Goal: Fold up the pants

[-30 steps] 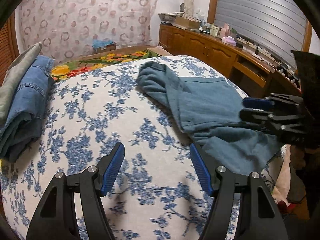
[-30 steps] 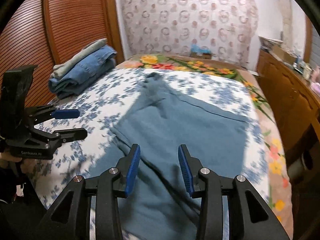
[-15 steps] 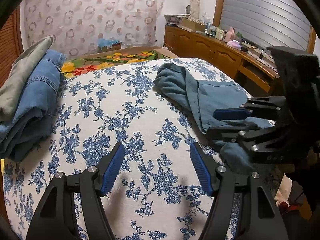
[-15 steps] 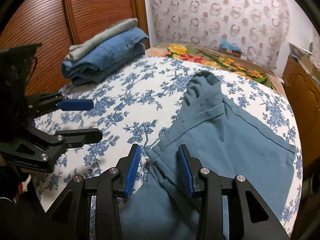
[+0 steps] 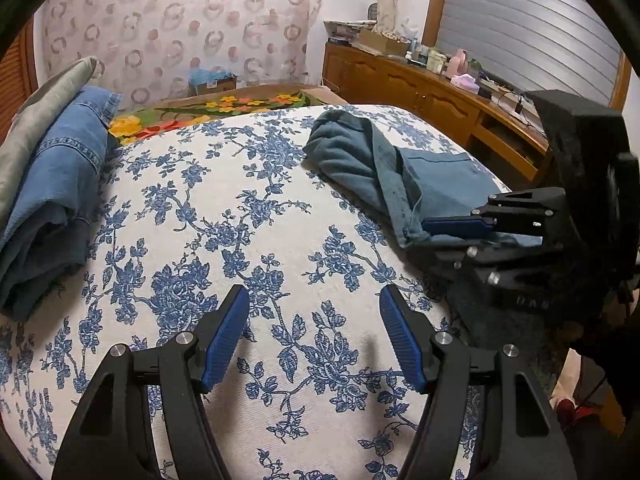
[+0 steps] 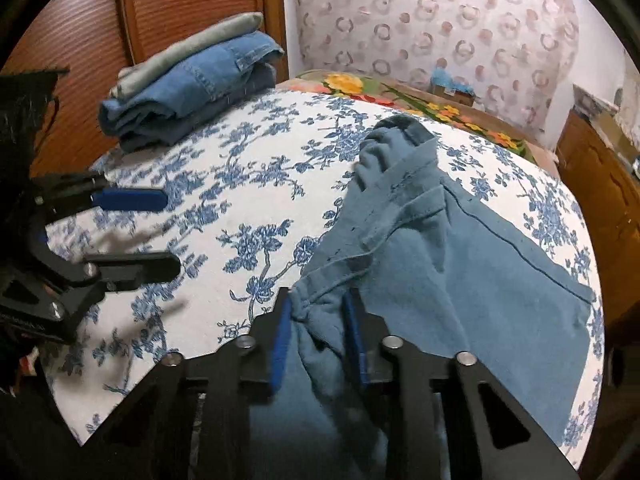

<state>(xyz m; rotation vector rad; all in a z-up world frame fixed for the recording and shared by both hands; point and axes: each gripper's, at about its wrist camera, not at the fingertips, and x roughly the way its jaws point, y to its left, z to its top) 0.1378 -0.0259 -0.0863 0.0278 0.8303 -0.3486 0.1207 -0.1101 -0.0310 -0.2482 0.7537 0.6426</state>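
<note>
Teal pants (image 6: 460, 256) lie crumpled on the right side of a bed with a blue floral cover (image 6: 240, 184). My right gripper (image 6: 318, 328) is closed on the near hem corner of the pants, with bunched fabric between its blue pads. In the left wrist view the pants (image 5: 360, 160) lie at the right, and the right gripper (image 5: 456, 232) holds their near edge. My left gripper (image 5: 314, 336) is open and empty above bare cover (image 5: 240, 240), left of the pants. It also shows in the right wrist view (image 6: 160, 232).
A stack of folded jeans and grey cloth (image 6: 192, 84) sits at the bed's far left (image 5: 48, 176). A wooden sideboard (image 5: 440, 92) with clutter runs along the right. A wooden louvred door (image 6: 192, 12) stands behind the stack.
My right gripper moved down to the pants' near hem and closed on it. The pants bunched up toward the right. My left gripper stayed open over the cover.
</note>
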